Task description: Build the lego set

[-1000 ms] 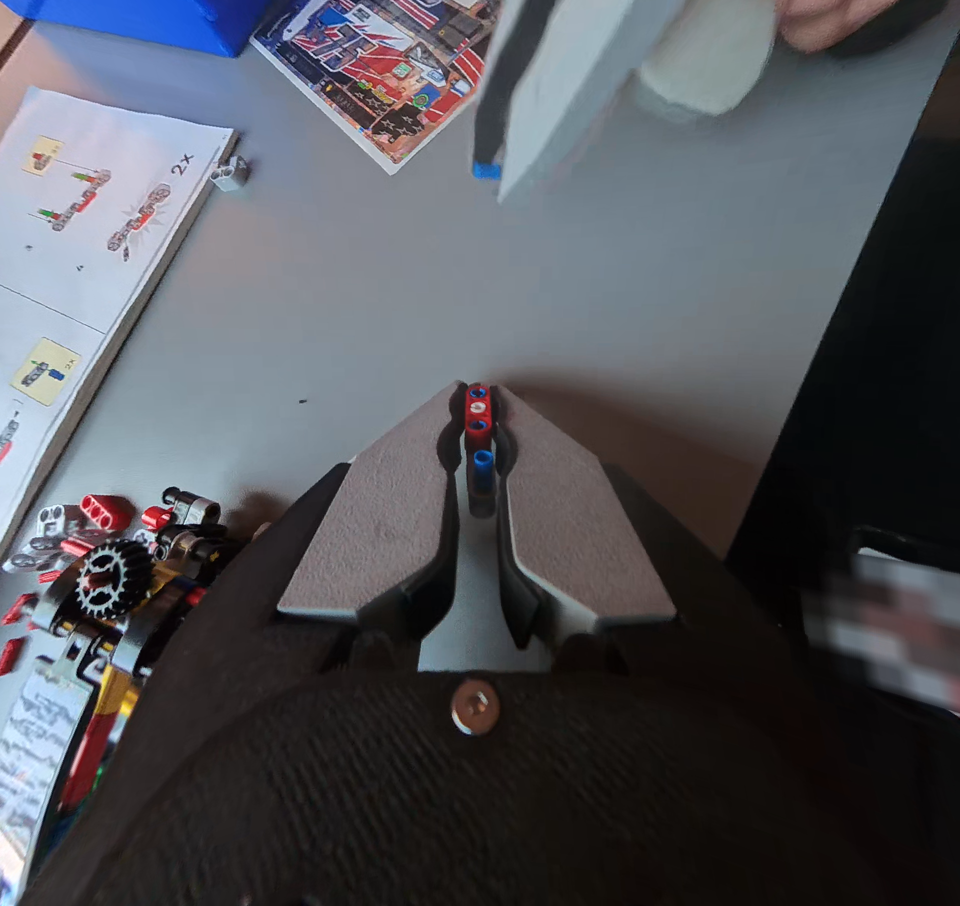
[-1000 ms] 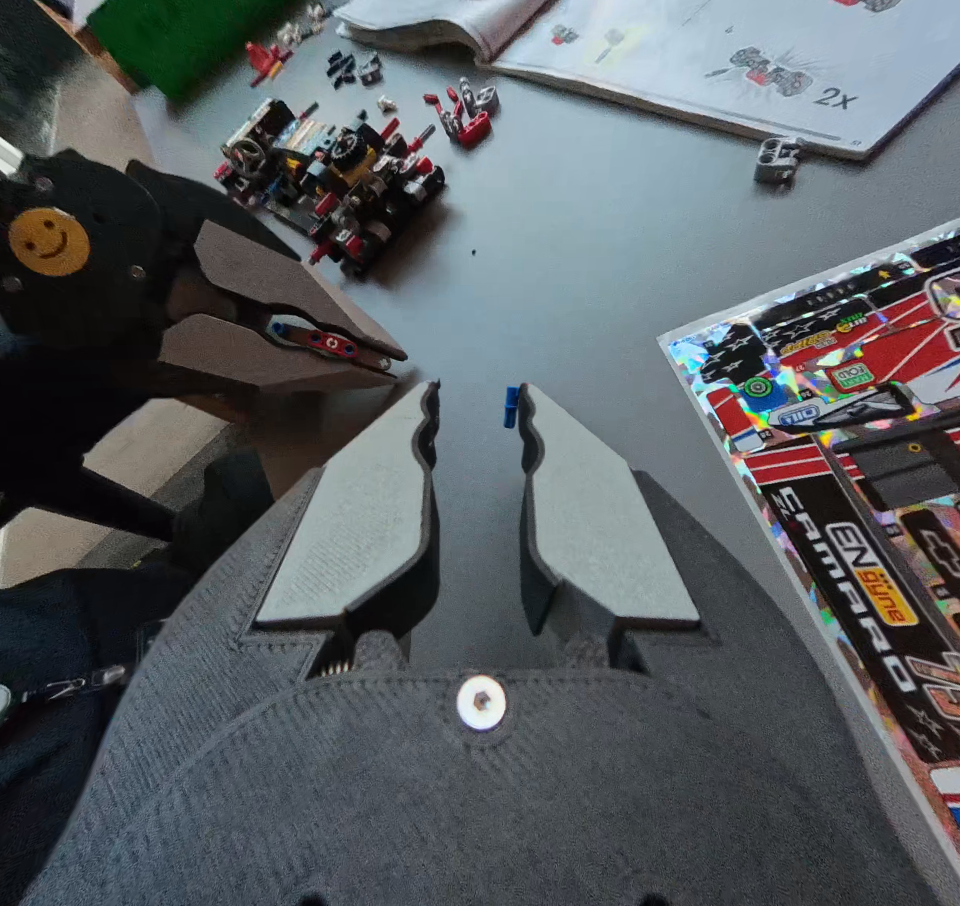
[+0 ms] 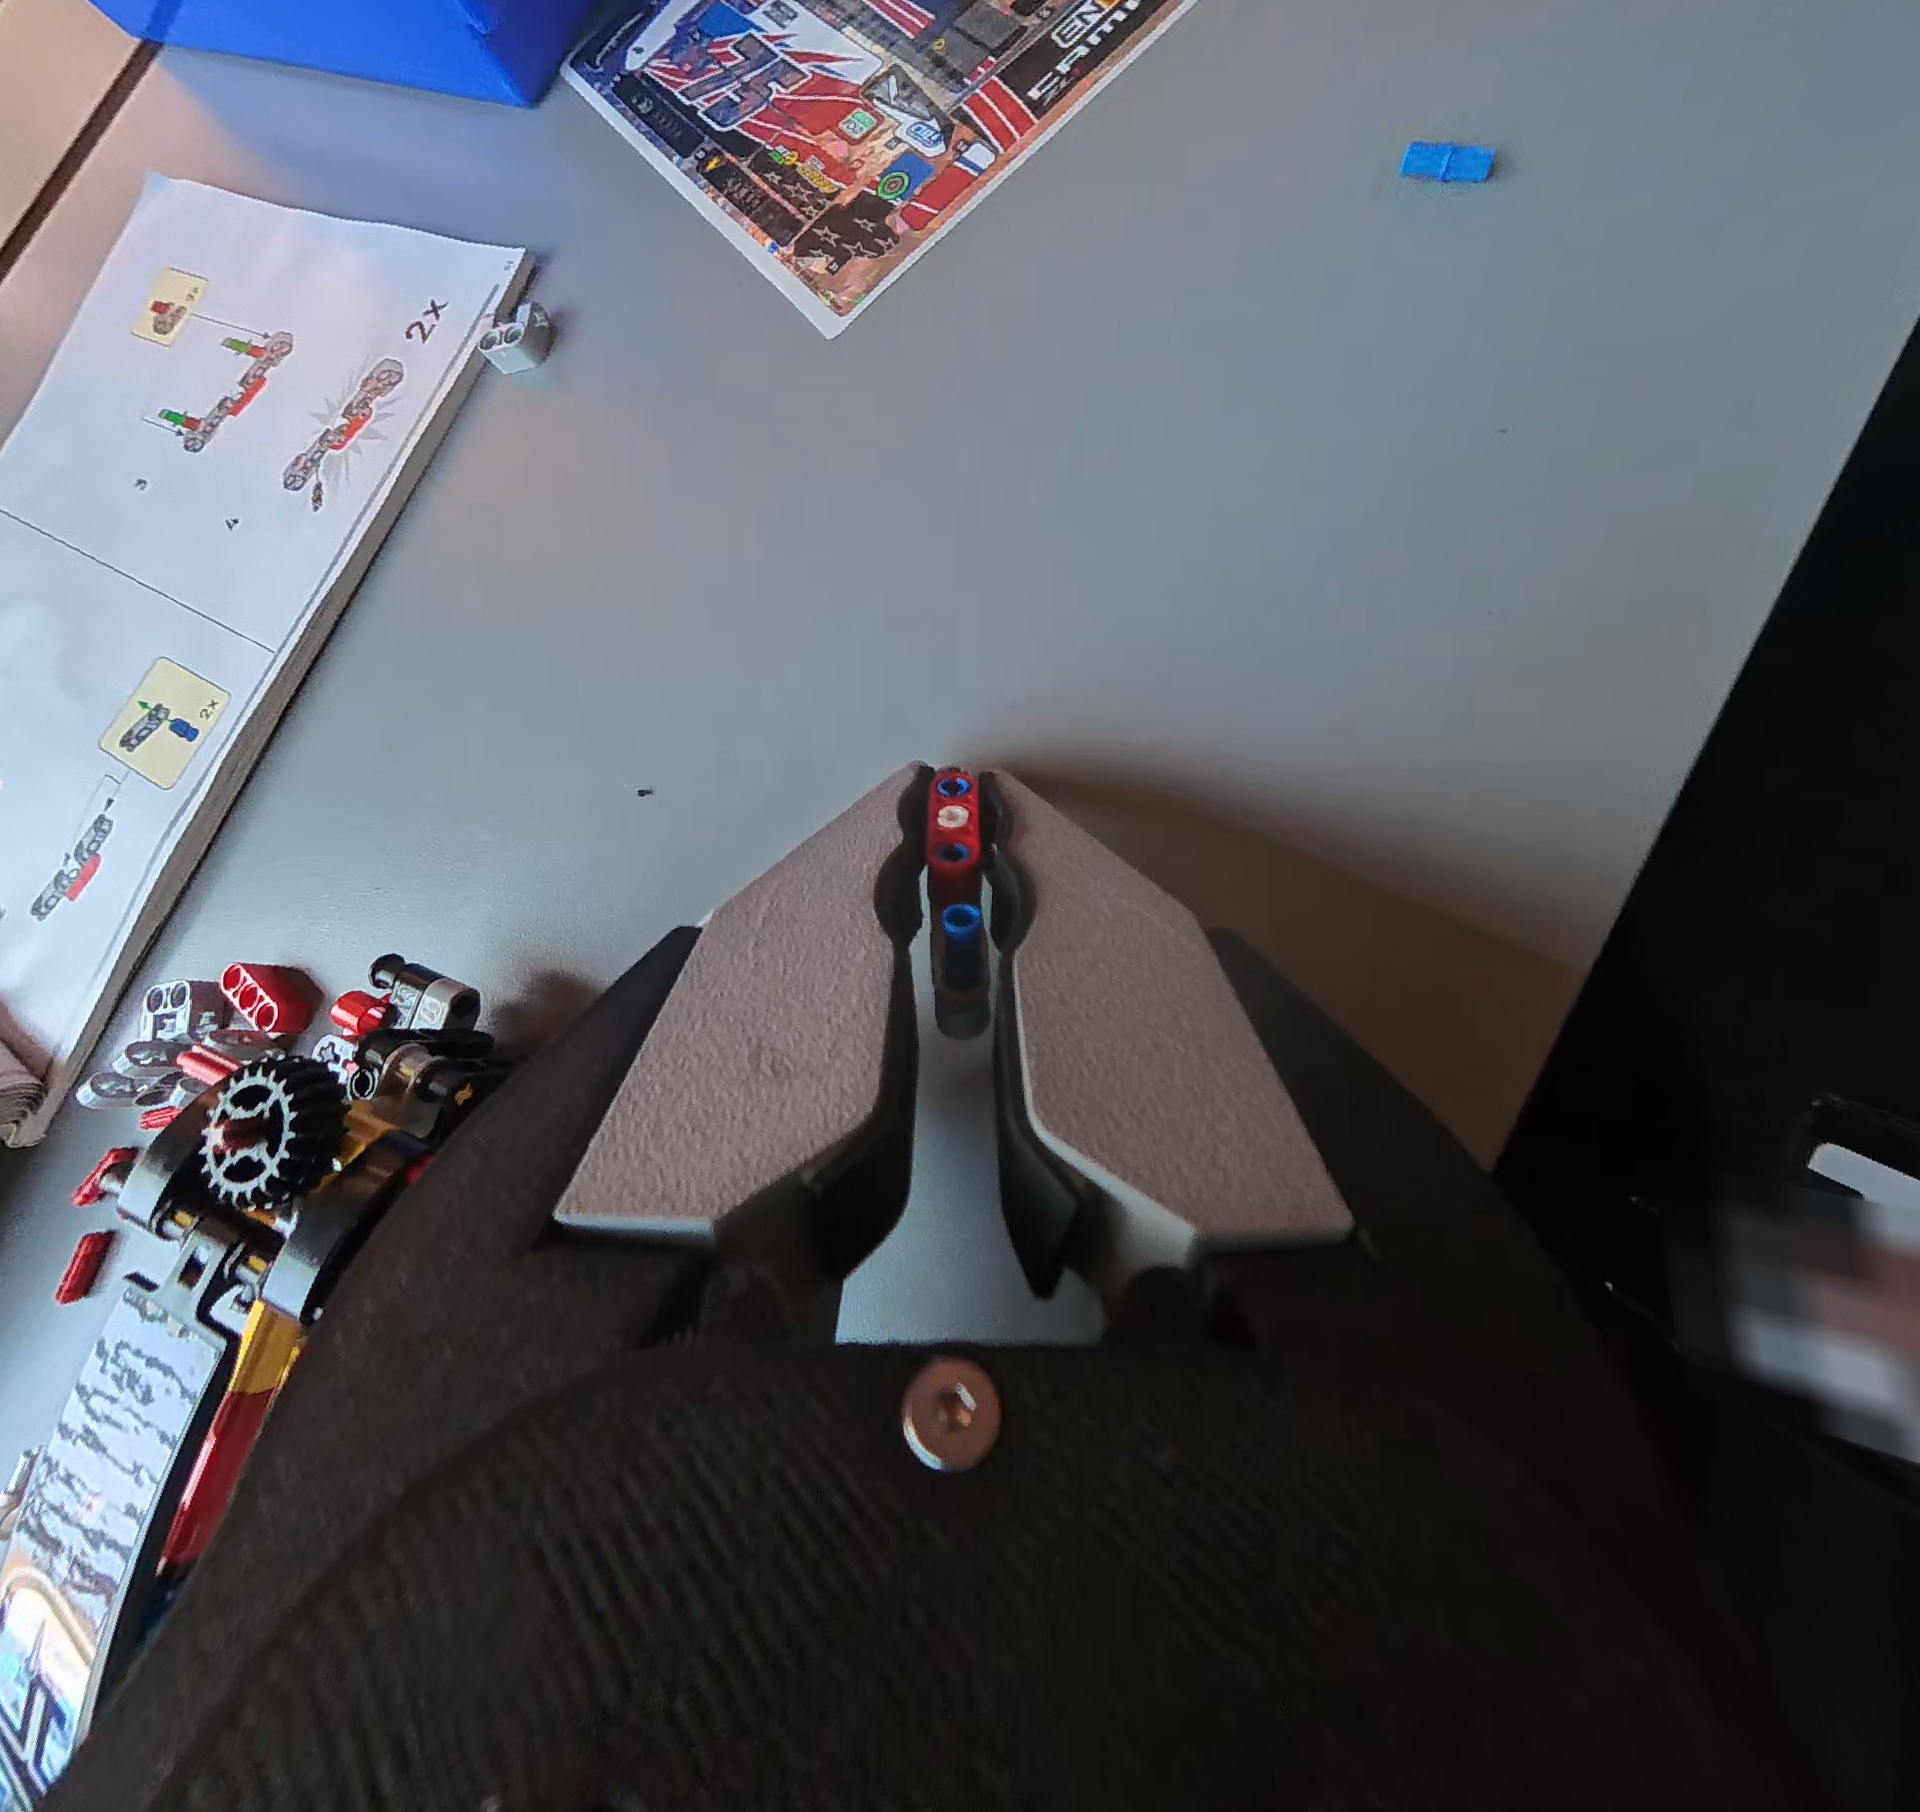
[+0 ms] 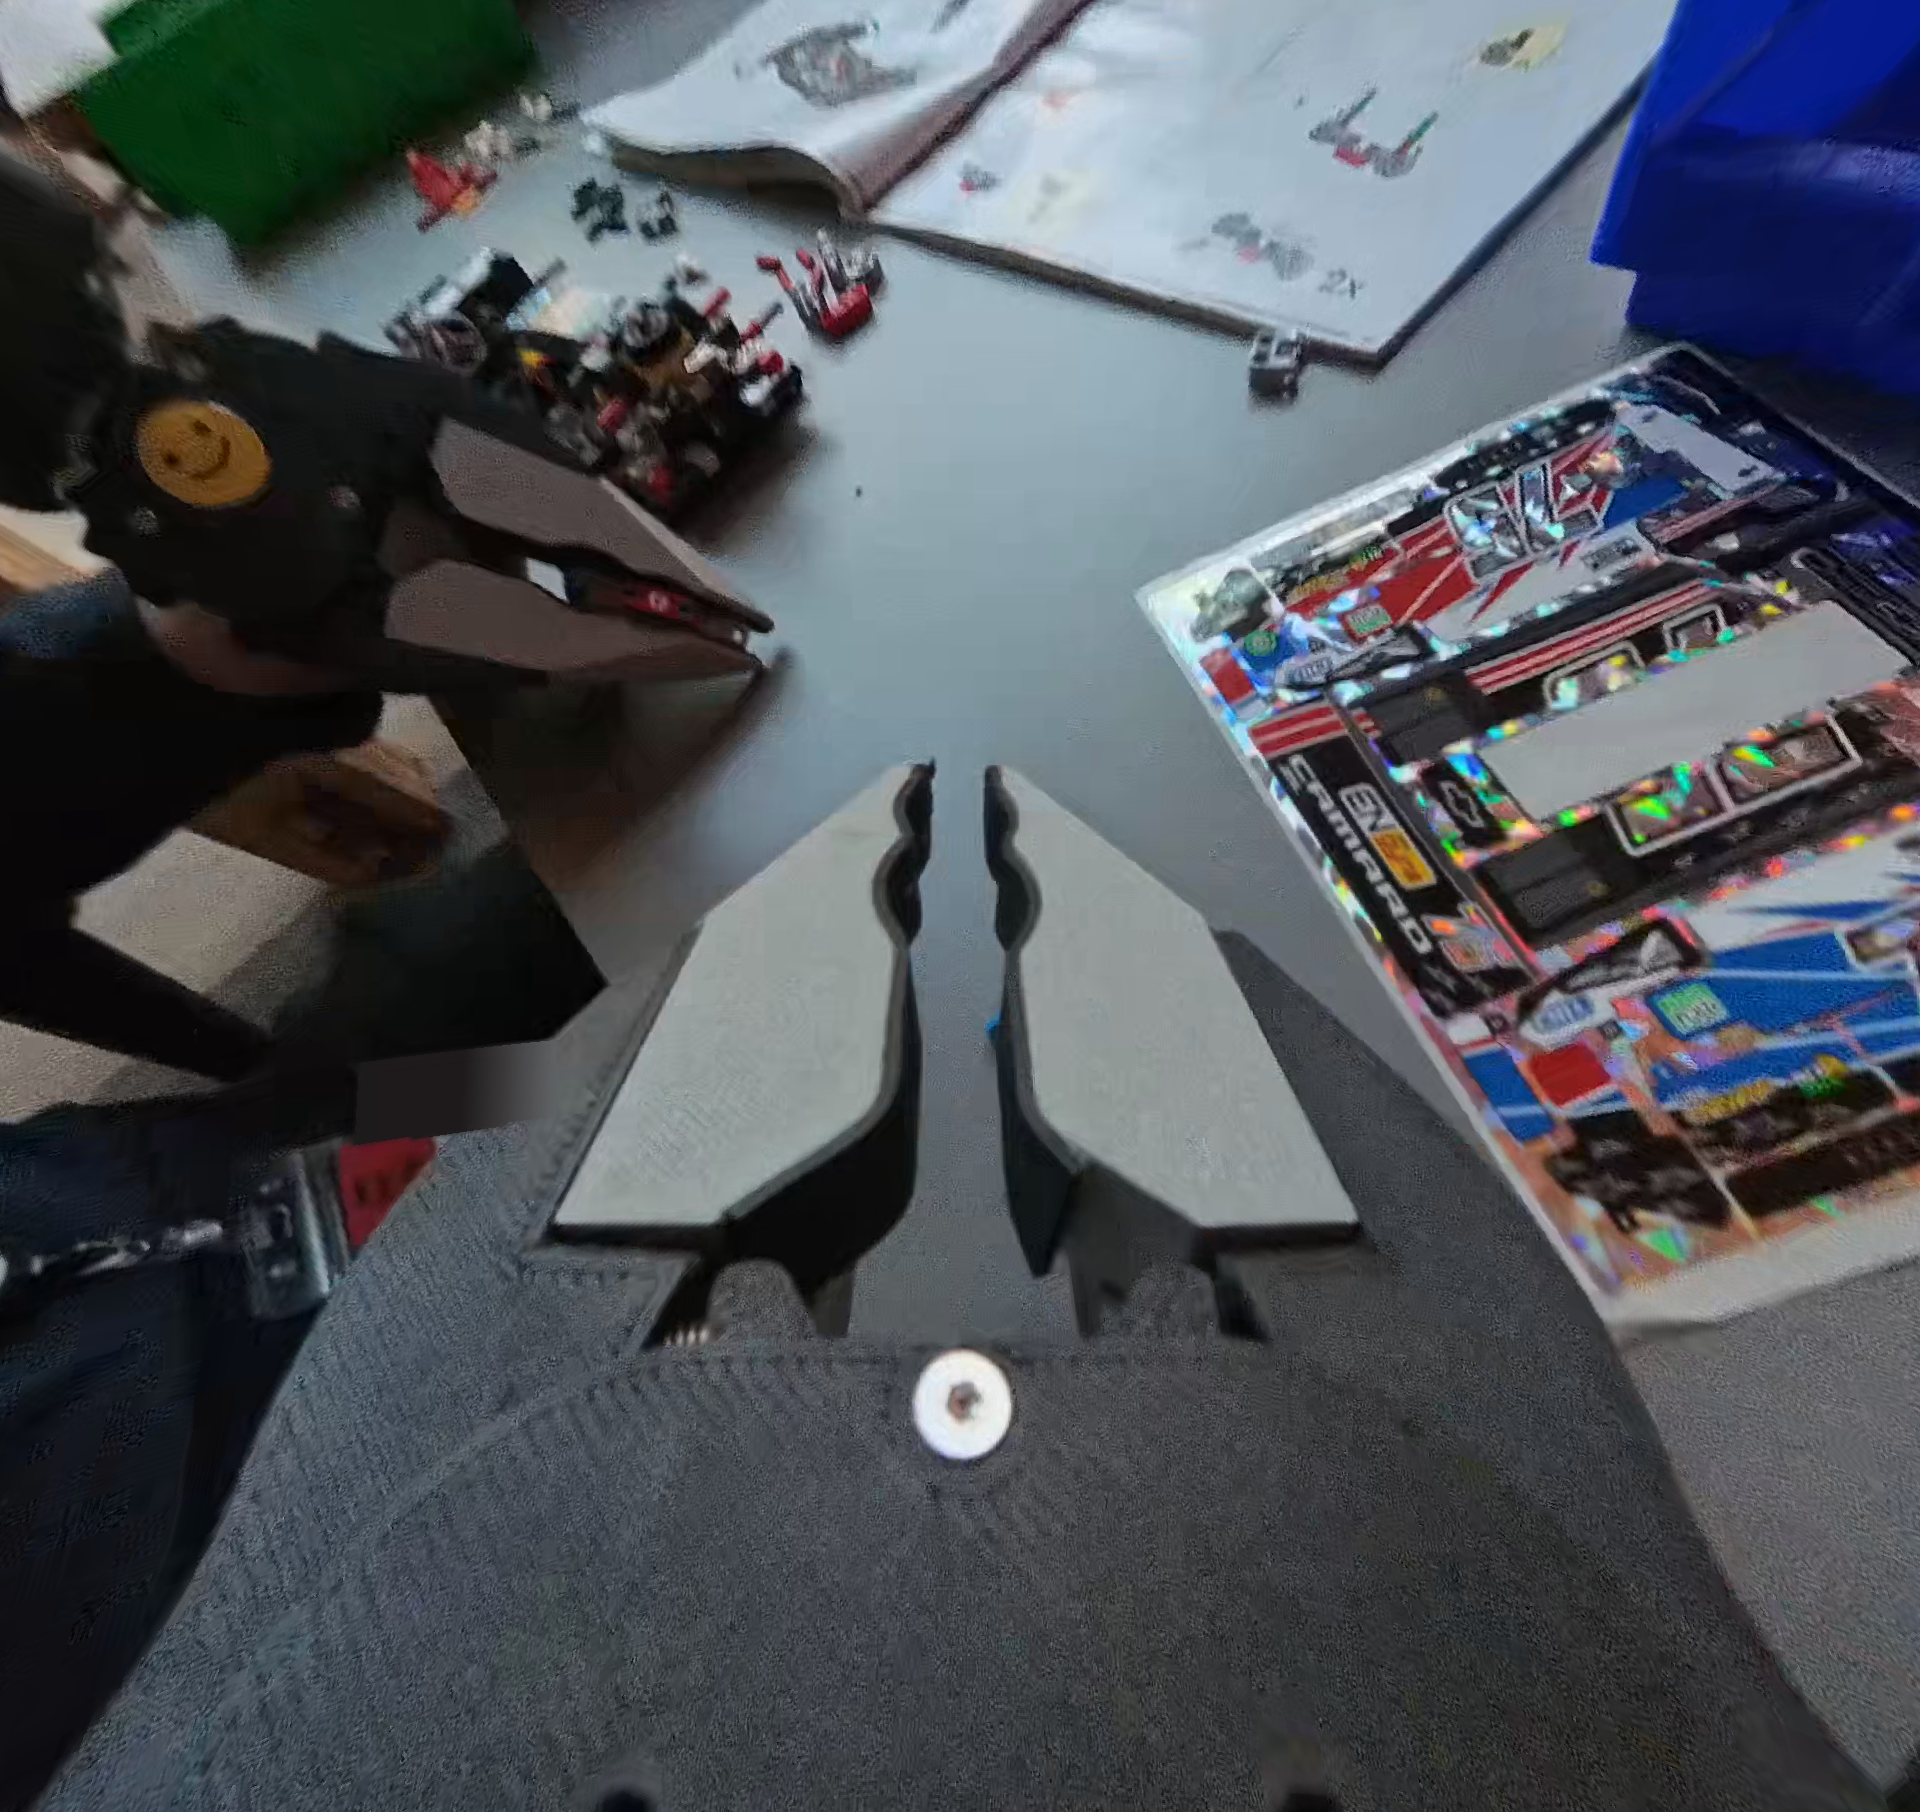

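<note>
My left gripper [image 3: 953, 775] is shut on a short red beam [image 3: 953, 817] with blue pins in its holes. A blue pin [image 3: 961, 931] sticks out of the beam farther back between the fingers. The right wrist view shows this gripper [image 4: 748, 635] at left, shut on the red beam [image 4: 649, 601] low over the grey table [image 3: 1143, 515]. My right gripper [image 4: 956, 775] is nearly closed, with a narrow gap and only bare table showing between its fingertips. A small blue piece [image 3: 1446, 162] lies loose on the table at the far right. A speck of blue [image 4: 992, 1024] shows at the right finger's inner edge.
An open instruction booklet [image 3: 208, 474] lies at left with a small grey connector [image 3: 516, 341] beside it. A shiny sticker sheet [image 4: 1610, 775] lies at right. A blue bin [image 4: 1787, 121] and a green bin [image 4: 301, 48] stand at the back. A partly built model with loose parts [image 4: 623, 370] sits behind the left gripper.
The right gripper's jaws have narrowed from wide open, and it has drawn out of the left wrist view. The blue piece that sat at its right fingertip now lies on the table. The left grasp is unchanged.
</note>
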